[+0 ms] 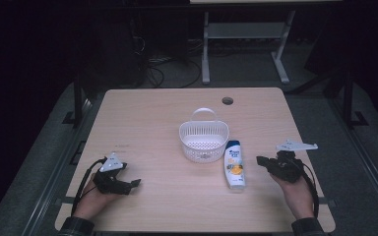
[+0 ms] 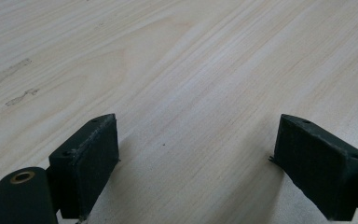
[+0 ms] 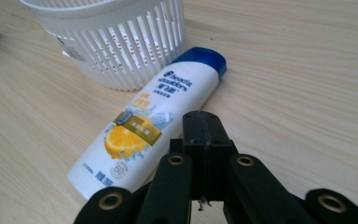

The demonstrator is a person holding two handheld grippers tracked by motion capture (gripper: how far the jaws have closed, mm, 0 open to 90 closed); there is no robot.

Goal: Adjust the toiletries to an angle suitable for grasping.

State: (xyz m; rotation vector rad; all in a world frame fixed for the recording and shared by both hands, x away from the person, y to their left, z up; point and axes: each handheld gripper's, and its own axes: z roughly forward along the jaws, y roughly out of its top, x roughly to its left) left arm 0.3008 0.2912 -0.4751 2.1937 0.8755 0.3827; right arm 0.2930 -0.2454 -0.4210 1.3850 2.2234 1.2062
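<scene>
Jaws pressed together on my right gripper (image 3: 204,122), I'd grip the light, slick shampoo bottle (image 3: 149,121) across its flat middle.

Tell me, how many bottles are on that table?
1. The shampoo bottle lies on its side on the table, just right of the white basket, blue cap pointing away from the person. The basket looks empty.

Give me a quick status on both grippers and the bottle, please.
Left gripper open, empty. Right gripper shut, empty, beside shampoo bottle. Bottle flat by basket. Nothing in the way.
</scene>
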